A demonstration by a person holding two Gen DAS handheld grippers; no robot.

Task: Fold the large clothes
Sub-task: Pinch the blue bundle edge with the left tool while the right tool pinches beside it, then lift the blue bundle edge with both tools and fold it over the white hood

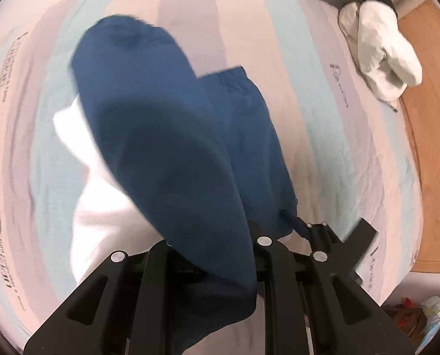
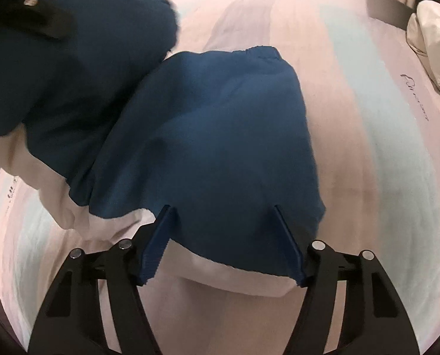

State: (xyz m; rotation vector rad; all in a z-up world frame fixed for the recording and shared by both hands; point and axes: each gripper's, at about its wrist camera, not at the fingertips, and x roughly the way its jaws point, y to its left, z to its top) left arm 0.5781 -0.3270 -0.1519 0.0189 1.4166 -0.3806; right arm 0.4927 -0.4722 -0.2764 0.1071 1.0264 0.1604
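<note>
A dark blue and white garment (image 2: 208, 136) lies on the striped bed sheet (image 2: 368, 136). In the left wrist view a blue sleeve (image 1: 160, 153) hangs from my left gripper (image 1: 217, 269), which is shut on the cloth; its fingertips are hidden by the fabric. The white part (image 1: 98, 201) lies beneath. My right gripper (image 2: 223, 236) is open, its blue pads (image 2: 156, 248) straddling the near blue edge of the garment above the white hem (image 2: 234, 278). The right gripper also shows in the left wrist view (image 1: 317, 233), at the garment's edge.
A white folded garment pile (image 1: 380, 59) sits at the far right bed edge, also in the right wrist view (image 2: 433, 41). A wooden floor (image 1: 427, 148) lies beyond the bed's right side. Colourful clutter (image 1: 418, 313) is on the floor near the corner.
</note>
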